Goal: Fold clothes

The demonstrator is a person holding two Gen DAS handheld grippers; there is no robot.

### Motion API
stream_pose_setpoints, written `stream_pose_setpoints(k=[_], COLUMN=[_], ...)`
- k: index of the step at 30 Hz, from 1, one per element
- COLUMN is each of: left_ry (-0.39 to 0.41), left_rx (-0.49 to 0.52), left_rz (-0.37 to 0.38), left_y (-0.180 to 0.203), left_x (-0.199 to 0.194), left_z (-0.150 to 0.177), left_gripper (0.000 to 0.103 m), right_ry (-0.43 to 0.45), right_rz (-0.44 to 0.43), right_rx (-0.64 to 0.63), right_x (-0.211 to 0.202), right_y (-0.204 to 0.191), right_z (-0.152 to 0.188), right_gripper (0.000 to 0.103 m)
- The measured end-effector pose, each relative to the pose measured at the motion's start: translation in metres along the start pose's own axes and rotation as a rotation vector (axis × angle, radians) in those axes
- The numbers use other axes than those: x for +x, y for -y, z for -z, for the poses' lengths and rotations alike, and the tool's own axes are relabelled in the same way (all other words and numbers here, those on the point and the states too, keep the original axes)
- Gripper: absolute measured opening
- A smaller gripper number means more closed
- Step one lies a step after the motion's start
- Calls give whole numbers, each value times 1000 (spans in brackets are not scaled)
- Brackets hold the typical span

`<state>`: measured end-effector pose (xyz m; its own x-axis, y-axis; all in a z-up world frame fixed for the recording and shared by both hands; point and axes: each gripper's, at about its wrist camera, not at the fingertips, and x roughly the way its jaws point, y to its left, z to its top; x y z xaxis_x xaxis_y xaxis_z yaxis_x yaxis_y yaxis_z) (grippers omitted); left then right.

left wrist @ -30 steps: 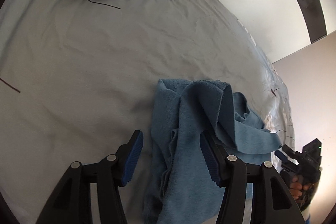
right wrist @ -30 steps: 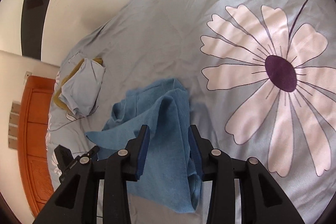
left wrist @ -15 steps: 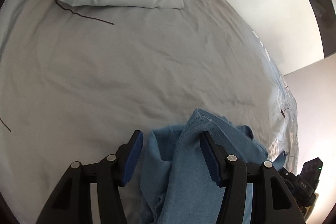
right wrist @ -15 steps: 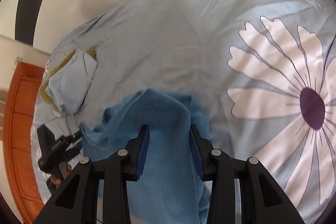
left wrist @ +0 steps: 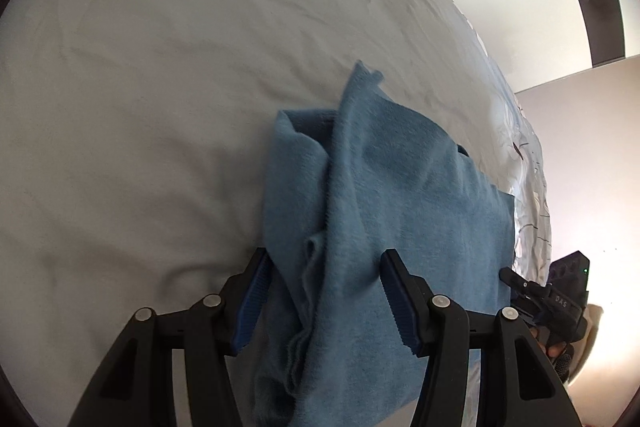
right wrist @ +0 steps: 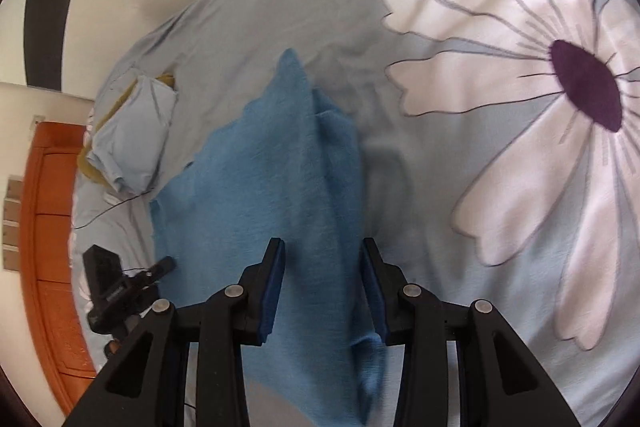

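The blue towel (left wrist: pixel 384 211) lies bunched on the bedsheet (left wrist: pixel 140 107), its long axis running forward between both open grippers (neither clamps it); the left gripper (left wrist: pixel 324 299) and right gripper (right wrist: pixel 322 287) straddle its near edge.

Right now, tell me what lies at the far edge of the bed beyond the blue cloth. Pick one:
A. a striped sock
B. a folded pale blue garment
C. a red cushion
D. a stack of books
B: a folded pale blue garment lies on the floral bedsheet, apart from the blue cloth that hangs between the tongs of both views.
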<state>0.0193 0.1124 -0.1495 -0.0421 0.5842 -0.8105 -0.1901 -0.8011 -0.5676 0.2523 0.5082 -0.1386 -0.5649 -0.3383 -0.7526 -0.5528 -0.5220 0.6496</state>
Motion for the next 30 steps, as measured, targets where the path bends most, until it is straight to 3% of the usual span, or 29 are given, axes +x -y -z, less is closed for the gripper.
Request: stream_pose_setpoints(k=[2, 3, 5, 7, 10, 17, 20, 24, 30], left_ry=[7, 14, 22, 33, 49, 75, 75, 69, 55], left_rx=[-4, -17, -53, -80, -84, 22, 88, 196, 358], left_rz=[-4, 0, 23, 51, 74, 110, 125, 180, 265], left_y=[0, -4, -6, -5, -2, 50, 85, 162, 279], left_x=[-3, -7, -7, -8, -17, -52, -74, -98, -131], left_z=[2, 2, 3, 6, 12, 26, 34, 45, 63], left_gripper=[58, 52, 37, 20, 16, 14, 14, 14, 14], right_ry=[6, 12, 20, 26, 37, 73, 101, 158, 313], right_rz=[-7, -3, -2, -14, -36, -29, -28, -24, 3], right_rx=[-6, -8, 7, 17, 18, -56, -76, -105, -167], right_x=[1, 1, -1, -5, -16, -65, -102, -176, -337], right_y=[-6, -9, -11, -13, -19, -49, -56, -60, -47], right_z=[0, 0, 0, 1, 2, 4, 8, 17, 40], right_gripper=[38, 35, 15, 13, 12, 11, 11, 11, 11])
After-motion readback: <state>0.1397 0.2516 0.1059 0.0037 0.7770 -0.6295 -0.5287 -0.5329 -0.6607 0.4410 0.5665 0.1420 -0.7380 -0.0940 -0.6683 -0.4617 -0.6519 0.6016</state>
